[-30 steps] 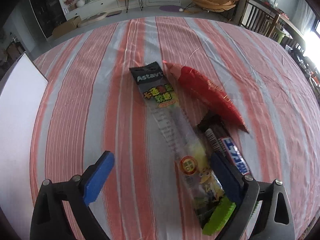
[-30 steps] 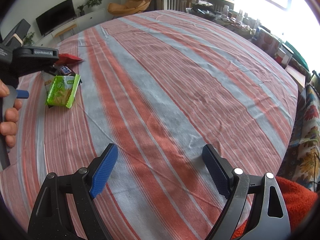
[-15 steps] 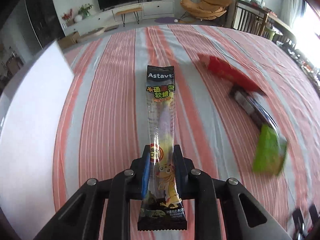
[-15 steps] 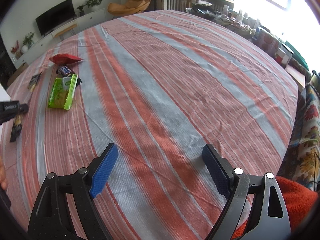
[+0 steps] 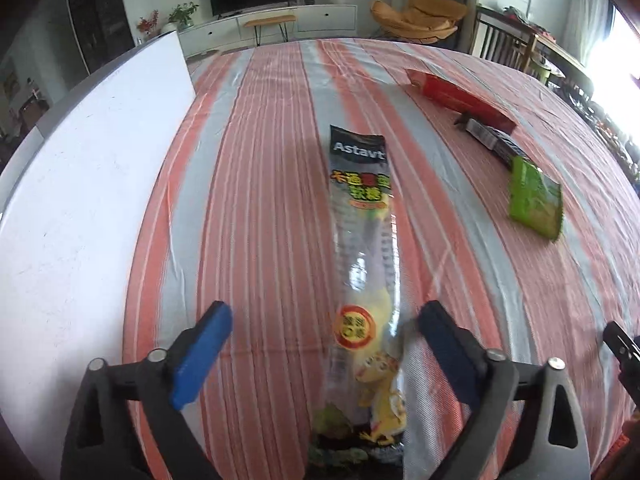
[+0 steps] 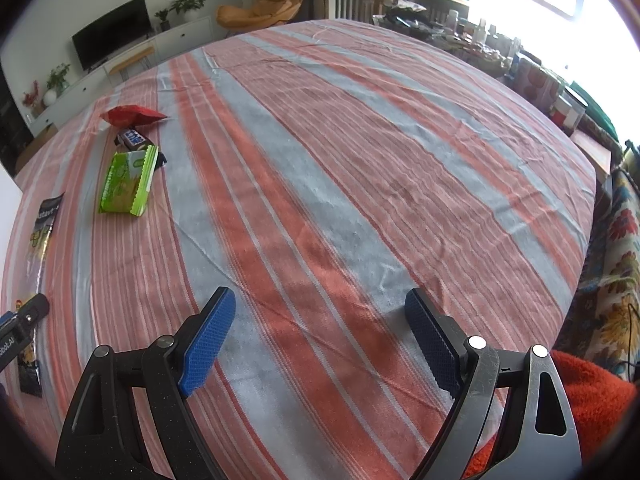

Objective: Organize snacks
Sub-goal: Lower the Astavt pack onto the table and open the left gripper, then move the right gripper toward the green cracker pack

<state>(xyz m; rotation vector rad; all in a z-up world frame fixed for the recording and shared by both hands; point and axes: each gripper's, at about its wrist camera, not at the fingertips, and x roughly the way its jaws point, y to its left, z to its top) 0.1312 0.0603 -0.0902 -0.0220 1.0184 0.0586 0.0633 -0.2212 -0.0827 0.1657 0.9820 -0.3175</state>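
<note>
The left gripper [image 5: 324, 354] has just been opening, and its jaws now stand wide apart with the long candy packet [image 5: 366, 264] lying between them, touched by neither pad. The packet rests lengthwise at the centre of the frame on the striped counter [image 5: 260, 200], apart from the other snacks. This looks like the release step: one snack set down in its own spot. At the upper right wait the red packet [image 5: 456, 96], the dark bar [image 5: 492, 140] and the green packet [image 5: 534, 202]. The next move likely calls for backing off cleanly, then reaching for one of those. The right gripper [image 6: 320, 338] hangs wide and empty.
</note>
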